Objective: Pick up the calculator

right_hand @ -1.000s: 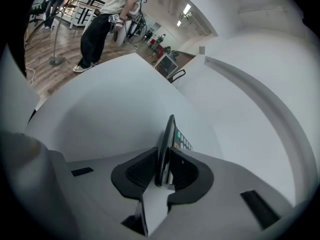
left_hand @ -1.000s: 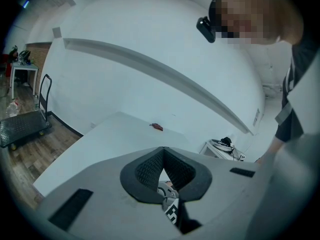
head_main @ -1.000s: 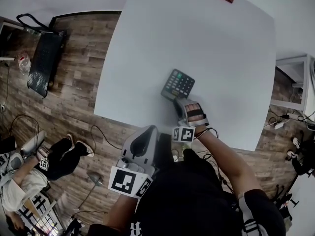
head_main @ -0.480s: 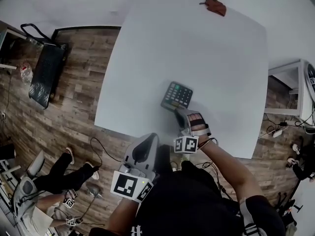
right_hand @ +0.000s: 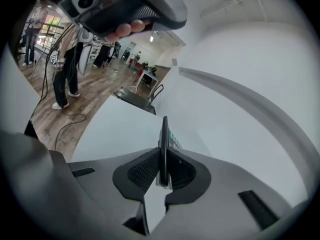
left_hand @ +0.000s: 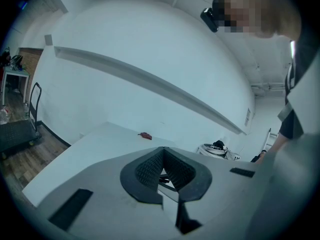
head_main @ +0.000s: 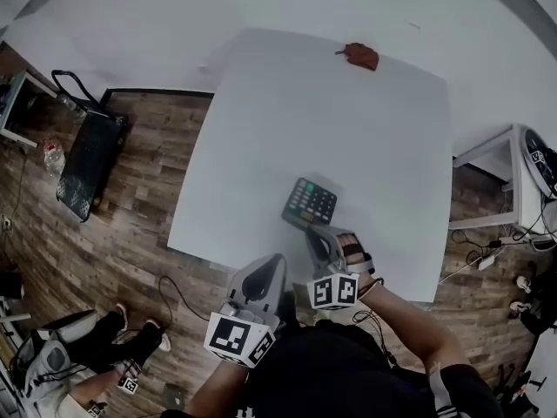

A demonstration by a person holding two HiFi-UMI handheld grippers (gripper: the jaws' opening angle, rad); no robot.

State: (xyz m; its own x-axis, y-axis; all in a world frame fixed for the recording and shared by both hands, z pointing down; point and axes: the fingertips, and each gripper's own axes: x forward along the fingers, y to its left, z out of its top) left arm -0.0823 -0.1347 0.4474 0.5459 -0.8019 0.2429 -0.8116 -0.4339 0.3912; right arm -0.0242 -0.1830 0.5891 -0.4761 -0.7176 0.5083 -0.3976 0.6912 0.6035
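Note:
The dark calculator (head_main: 311,202) with green and grey keys is held off the white table (head_main: 348,120) near its front edge. My right gripper (head_main: 318,232) is shut on the calculator's near end. In the right gripper view the calculator (right_hand: 164,131) stands on edge between the two pads, its keys facing right, with my right gripper (right_hand: 162,170) pressing both sides. My left gripper (head_main: 264,268) hovers just left of the right one, in front of the table's front edge. In the left gripper view, my left gripper (left_hand: 163,165) has its pads meeting at the tip with nothing between them.
A small red object (head_main: 360,56) lies at the table's far edge and shows as the red object (left_hand: 145,135) in the left gripper view. A black cart (head_main: 85,162) stands on the wooden floor to the left. A white side table (head_main: 487,159) stands to the right. A seated person (head_main: 78,355) is at lower left.
My right gripper closed on the calculator's near end and has risen with it off the table. My left gripper has drifted up a little. The table now looks smaller and farther away.

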